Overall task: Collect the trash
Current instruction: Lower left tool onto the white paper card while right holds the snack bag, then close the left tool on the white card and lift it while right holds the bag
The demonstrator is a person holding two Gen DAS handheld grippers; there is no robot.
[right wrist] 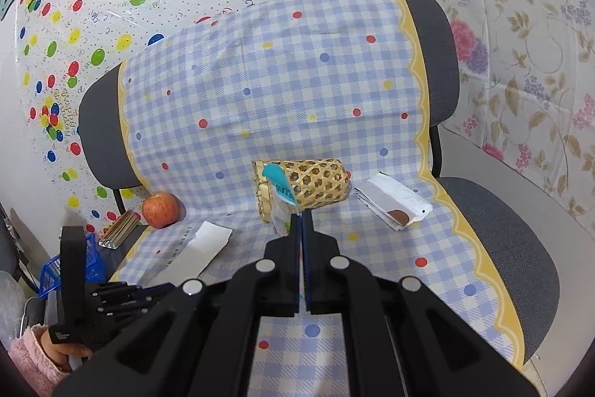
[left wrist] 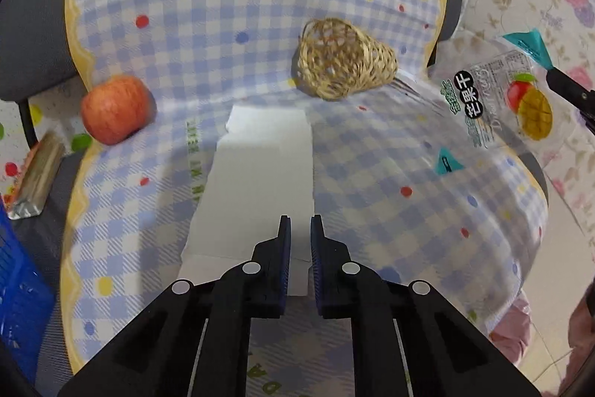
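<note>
- The right tool [right wrist: 300, 216] pinches a clear dried-mango wrapper [left wrist: 520, 99] with teal corners, its long axis running upward, above the chair seat [right wrist: 520, 248].
- The left tool [left wrist: 300, 222] hovers slightly parted over a white paper strip [left wrist: 260, 181] lying lengthwise toward the chair back.

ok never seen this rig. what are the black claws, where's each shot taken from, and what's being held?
No robot: a person holds a two-finger tool in each hand, with a fisheye camera on each looking along the fingers. The left tool hovers slightly open over a white paper strip on a chair draped in checked cloth. The right tool is shut on a dried-mango snack wrapper. Also on the cloth: an apple, a tipped wicker basket and another white wrapper.
</note>
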